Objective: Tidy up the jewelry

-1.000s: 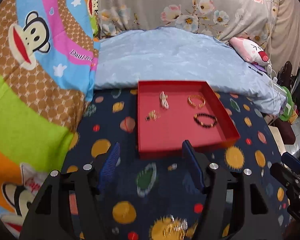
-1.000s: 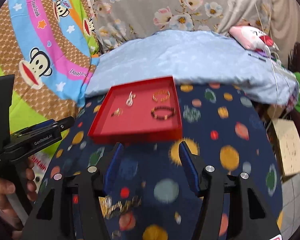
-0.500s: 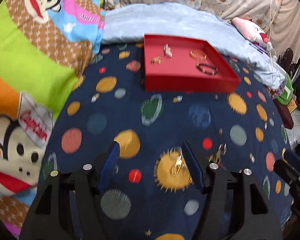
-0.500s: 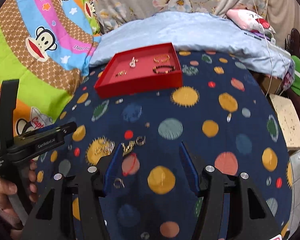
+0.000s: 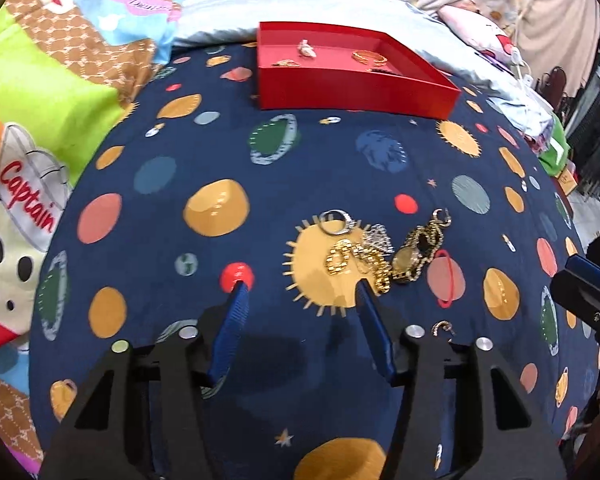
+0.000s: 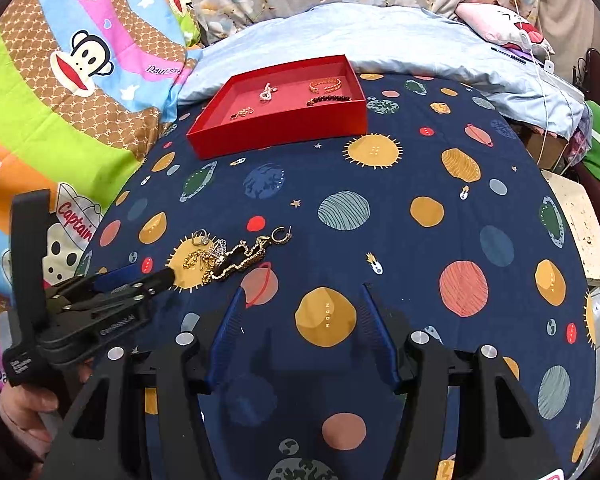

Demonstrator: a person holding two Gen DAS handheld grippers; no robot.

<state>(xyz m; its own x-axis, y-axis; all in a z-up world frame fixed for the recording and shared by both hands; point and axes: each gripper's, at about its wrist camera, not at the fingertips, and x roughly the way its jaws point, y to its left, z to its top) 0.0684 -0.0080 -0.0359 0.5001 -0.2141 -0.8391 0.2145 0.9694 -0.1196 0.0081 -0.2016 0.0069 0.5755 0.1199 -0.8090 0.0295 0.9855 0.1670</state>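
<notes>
A pile of loose jewelry, gold chains, a silver ring and an earring, lies on the planet-print sheet; it also shows in the right wrist view. My left gripper is open and empty, its right fingertip touching the pile's near edge. My right gripper is open and empty, to the right of the pile. A red tray farther back holds a gold bracelet, a dark bead bracelet, a pale pendant and small gold pieces.
A small gold hook earring lies near my left gripper's right arm. A light blue pillow sits behind the tray. A colourful monkey-print quilt rises at the left. The bed edge drops off at the right.
Both grippers have drawn back from the red tray and lowered toward the sheet. The jewelry pile is now close in front of the left gripper. Both stay open.
</notes>
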